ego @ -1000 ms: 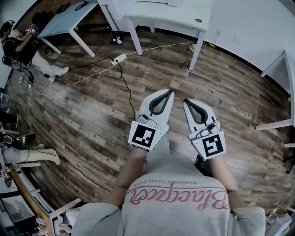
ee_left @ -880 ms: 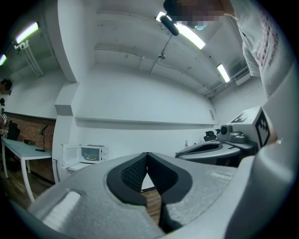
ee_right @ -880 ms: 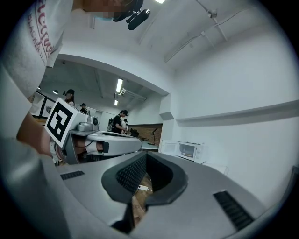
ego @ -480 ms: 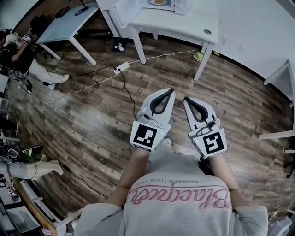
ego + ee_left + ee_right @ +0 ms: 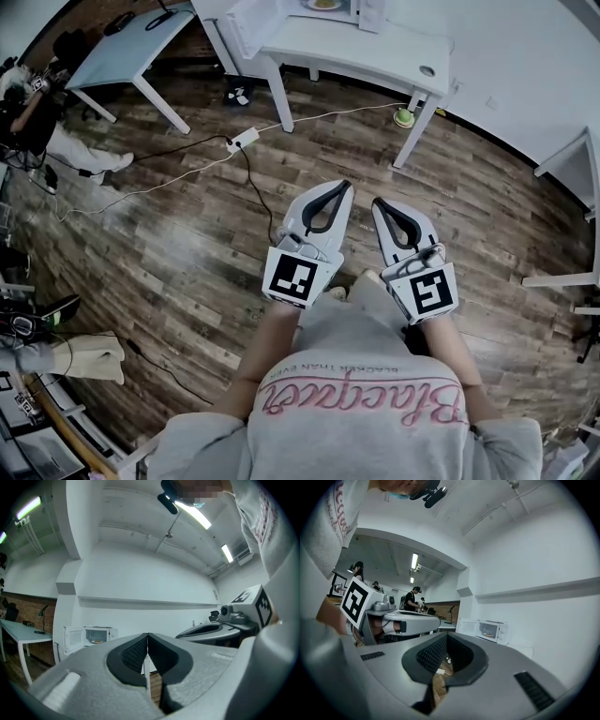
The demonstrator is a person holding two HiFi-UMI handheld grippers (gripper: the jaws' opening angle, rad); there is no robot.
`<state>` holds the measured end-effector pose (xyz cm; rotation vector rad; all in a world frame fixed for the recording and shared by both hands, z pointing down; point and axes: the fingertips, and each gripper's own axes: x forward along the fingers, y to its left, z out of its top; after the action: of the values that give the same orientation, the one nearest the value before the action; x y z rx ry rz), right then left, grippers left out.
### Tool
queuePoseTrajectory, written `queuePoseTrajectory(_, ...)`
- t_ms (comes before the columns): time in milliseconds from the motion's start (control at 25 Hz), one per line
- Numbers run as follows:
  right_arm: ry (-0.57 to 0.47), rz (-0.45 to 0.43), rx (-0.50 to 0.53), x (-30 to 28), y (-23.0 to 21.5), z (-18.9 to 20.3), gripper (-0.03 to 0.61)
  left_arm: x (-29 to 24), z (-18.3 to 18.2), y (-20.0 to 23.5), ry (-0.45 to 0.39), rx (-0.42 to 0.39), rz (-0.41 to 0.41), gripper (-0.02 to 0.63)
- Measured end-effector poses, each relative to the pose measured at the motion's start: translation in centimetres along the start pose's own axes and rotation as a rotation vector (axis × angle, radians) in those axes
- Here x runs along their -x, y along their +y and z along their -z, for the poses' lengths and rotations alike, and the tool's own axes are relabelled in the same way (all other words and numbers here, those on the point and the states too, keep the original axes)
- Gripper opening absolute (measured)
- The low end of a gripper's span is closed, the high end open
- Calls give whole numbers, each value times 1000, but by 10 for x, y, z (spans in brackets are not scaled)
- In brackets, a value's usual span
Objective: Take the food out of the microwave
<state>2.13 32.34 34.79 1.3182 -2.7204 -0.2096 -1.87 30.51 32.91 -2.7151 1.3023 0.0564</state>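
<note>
Below, wooden floor [image 5: 187, 234] runs to a white table [image 5: 375, 47] bearing the microwave [image 5: 96, 637], its door open. The left gripper [image 5: 339, 187] and right gripper [image 5: 380, 204], well apart from it, are both clenched on nothing. The food [image 5: 97, 641] lies inside the microwave.

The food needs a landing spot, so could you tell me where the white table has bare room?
Free: the white table in front of the microwave, rightward to the round hole. Crowded: the back, with the microwave and its open door.
</note>
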Motion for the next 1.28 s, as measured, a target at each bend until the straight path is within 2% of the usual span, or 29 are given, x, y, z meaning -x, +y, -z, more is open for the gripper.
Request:
queuePoseTrajectory(280,7,-3,-11,-25,-13,10,9,-15,14,22,17,39,-19,5)
queuePoseTrajectory(480,3,-6,-11,-42,-28,14,9,-35,17,33,20,23,-18,5)
queuePoseTrajectory(800,-12,-18,-42,-81,-71,25,9,-81,27,64,28,9,-51,5)
queuePoseTrajectory(960,-15,-10,-92,-104,-100,30,9,-107,32,81,43,-10,-62,5)
queuePoseTrajectory(1280,-13,-46,-129,-154,-148,36,9,-168,38,115,68,-6,-72,5)
